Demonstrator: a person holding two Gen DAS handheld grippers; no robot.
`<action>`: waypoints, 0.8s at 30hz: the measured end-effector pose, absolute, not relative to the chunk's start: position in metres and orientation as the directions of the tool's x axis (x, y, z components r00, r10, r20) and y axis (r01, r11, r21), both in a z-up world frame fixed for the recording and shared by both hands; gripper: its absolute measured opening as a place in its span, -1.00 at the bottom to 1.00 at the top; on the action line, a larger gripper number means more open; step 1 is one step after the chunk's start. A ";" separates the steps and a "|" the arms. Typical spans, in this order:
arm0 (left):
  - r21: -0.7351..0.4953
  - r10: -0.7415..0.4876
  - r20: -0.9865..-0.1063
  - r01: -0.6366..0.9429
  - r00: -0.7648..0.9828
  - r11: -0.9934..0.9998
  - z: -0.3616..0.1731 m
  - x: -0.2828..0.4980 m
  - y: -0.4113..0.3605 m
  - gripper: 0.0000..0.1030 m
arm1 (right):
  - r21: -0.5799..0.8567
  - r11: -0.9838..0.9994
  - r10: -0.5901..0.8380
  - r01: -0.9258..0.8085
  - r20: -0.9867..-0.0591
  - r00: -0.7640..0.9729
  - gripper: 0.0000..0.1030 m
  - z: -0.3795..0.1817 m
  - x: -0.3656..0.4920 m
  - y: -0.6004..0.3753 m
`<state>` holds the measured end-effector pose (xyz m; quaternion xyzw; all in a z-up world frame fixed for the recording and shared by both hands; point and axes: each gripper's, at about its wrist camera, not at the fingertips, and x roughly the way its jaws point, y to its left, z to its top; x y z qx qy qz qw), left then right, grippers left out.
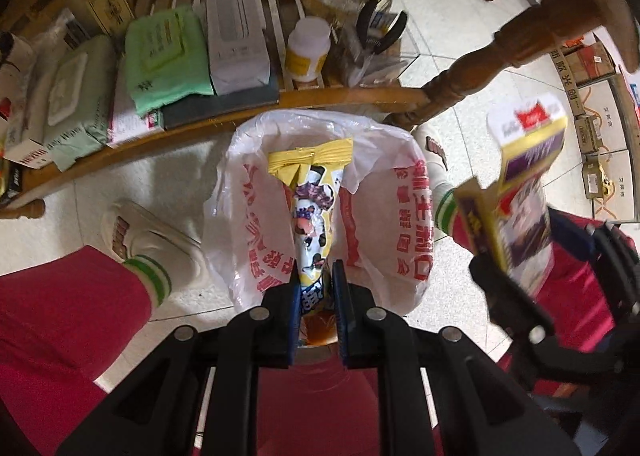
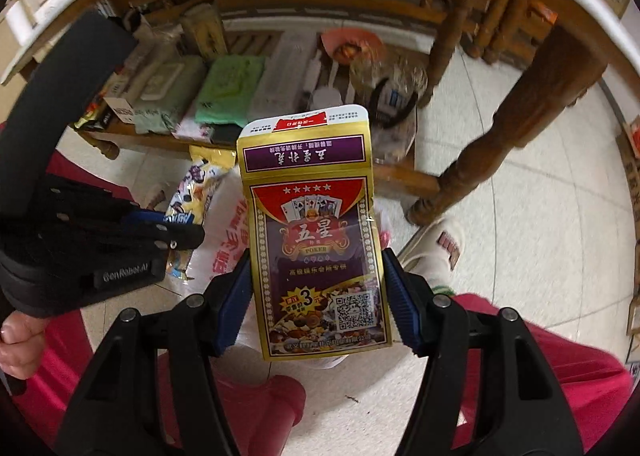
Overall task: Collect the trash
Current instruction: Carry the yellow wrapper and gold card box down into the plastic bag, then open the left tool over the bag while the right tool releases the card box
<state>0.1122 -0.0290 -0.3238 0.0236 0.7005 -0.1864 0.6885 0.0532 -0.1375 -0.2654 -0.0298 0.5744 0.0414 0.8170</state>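
Yellow snack wrapper (image 1: 314, 212) and card box (image 2: 316, 240) upright above white bag (image 1: 404, 216).

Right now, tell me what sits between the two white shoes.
The bag-lined trash bin, seen in the left wrist view, with the left claw holding the snack wrapper over it.

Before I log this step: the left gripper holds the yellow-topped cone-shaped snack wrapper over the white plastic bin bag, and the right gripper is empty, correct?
Not quite: the right gripper is not empty. The right wrist view shows it clamped on a gold and purple playing-card box. The left gripper does hold the yellow-topped cone-shaped snack wrapper over the white plastic bin bag.
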 end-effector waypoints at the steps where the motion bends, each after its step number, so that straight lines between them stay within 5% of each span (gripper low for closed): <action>1: -0.232 -0.222 -0.973 0.282 -0.065 0.931 -0.331 0.116 -0.029 -0.71 | 0.000 0.995 0.032 -0.097 -0.944 0.327 0.18 -0.271 0.054 -0.138; 24: -0.278 -0.237 -0.941 0.153 -0.242 0.948 -0.418 0.159 -0.032 -0.71 | 0.075 0.995 0.080 -0.071 -0.995 0.065 0.19 -0.383 0.077 -0.127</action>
